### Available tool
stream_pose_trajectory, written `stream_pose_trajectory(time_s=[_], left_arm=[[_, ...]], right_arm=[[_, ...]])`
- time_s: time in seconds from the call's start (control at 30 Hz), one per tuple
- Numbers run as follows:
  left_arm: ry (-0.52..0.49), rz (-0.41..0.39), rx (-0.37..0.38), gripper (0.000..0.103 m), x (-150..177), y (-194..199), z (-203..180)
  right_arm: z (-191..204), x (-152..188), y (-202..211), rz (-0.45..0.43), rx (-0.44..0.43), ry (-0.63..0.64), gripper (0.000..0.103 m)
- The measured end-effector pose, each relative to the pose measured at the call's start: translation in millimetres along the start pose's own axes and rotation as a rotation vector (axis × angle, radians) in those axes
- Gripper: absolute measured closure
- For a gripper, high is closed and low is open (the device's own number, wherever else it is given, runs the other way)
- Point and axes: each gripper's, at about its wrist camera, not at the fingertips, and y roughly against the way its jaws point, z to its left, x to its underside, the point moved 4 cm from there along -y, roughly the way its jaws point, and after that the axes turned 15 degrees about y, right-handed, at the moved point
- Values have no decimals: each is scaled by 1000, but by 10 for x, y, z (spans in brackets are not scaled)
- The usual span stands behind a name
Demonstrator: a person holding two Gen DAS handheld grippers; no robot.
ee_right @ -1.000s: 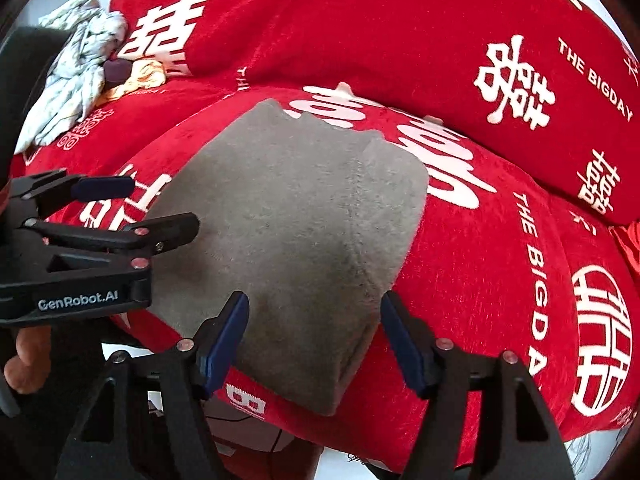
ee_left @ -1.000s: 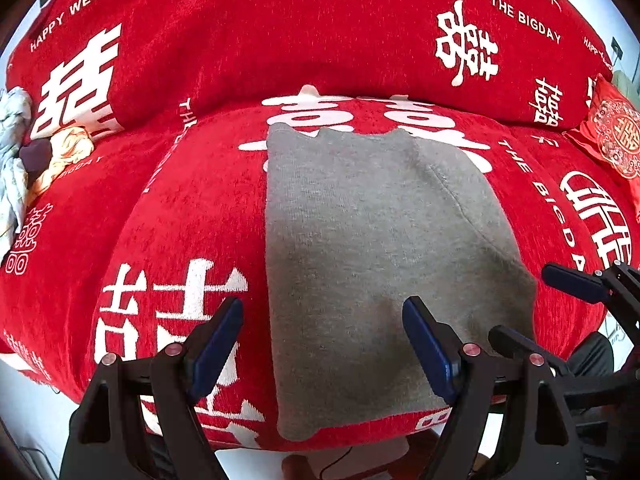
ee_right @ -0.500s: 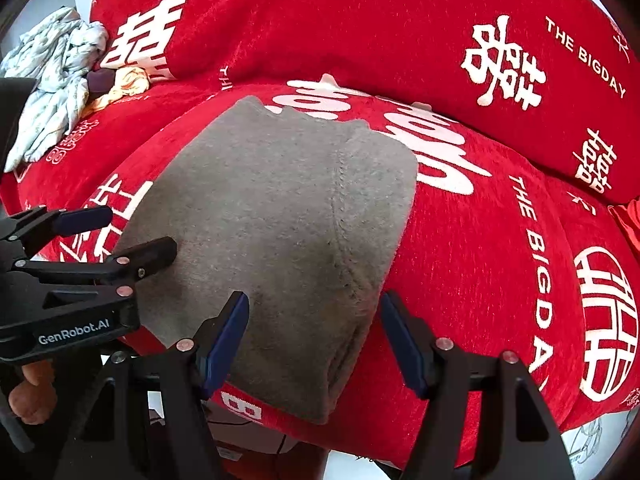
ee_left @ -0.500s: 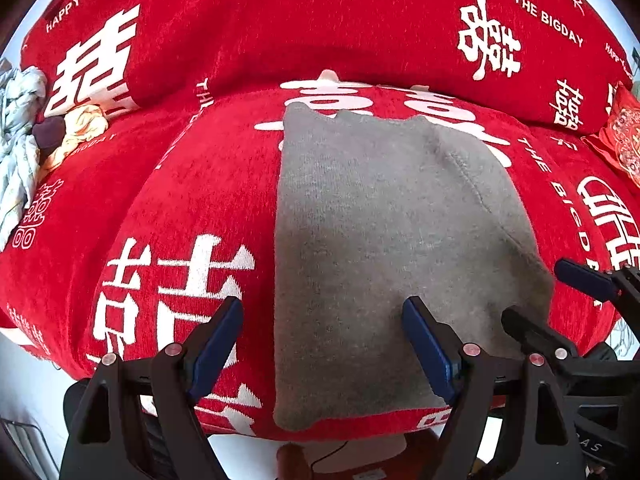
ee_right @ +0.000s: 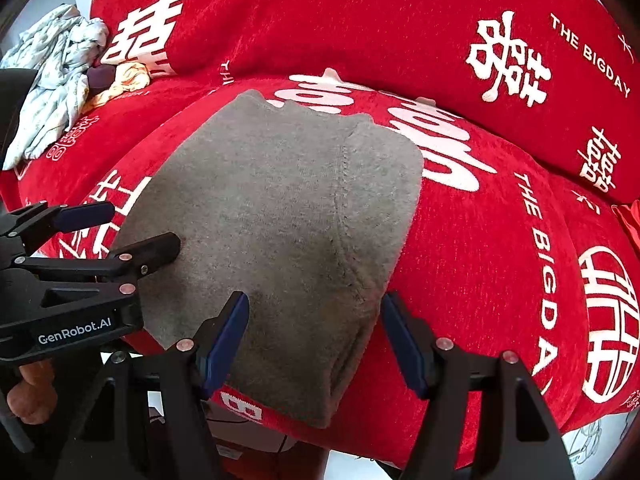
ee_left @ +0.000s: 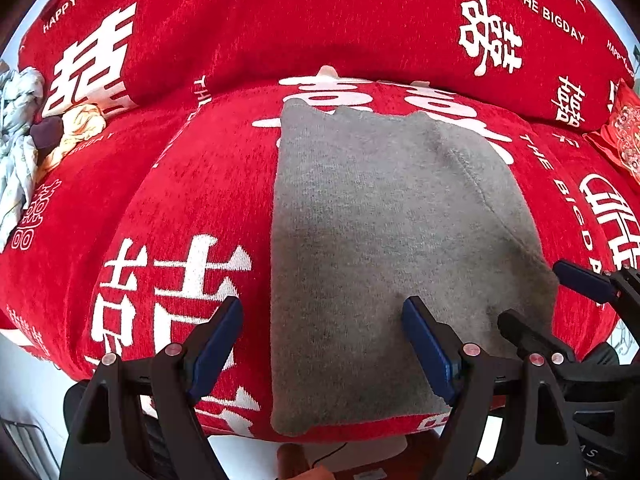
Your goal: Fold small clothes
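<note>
A grey knit garment (ee_left: 380,220) lies folded flat on the red sofa seat (ee_left: 168,200), with its near edge at the cushion's front. My left gripper (ee_left: 322,312) hovers open over the garment's near left edge, one finger over the red cover and the other over the knit. My right gripper (ee_right: 315,304) is open over the garment's (ee_right: 280,200) near right corner, straddling the folded seam. Each gripper also shows in the other's view: the right gripper (ee_left: 532,294) and the left gripper (ee_right: 140,226). Neither one holds any cloth.
A heap of pale and yellow clothes (ee_right: 56,80) sits at the sofa's far left. The red backrest (ee_left: 320,20) with white lettering rises behind the seat. A small red cushion (ee_left: 624,132) lies at the right. A hand (ee_right: 32,392) holds the left gripper, and pale floor shows below the front edge.
The garment lies as before and both grippers stay open over its near edge. Only the views have drifted slightly.
</note>
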Motion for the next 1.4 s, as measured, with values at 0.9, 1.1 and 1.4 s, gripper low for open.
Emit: stream_pose_trajectory(time_s=[0.9, 1.1, 1.4], left_arm=[[-10, 9, -38, 20, 5, -11, -34], [-16, 10, -49, 20, 16, -16, -52], [-22, 12, -62, 20, 27, -20, -67]], right_arm=[[-51, 37, -22, -11, -25, -1, 31], [-72, 49, -29, -16, -32, -7, 31], [-123, 85, -37, -22, -41, -19, 31]])
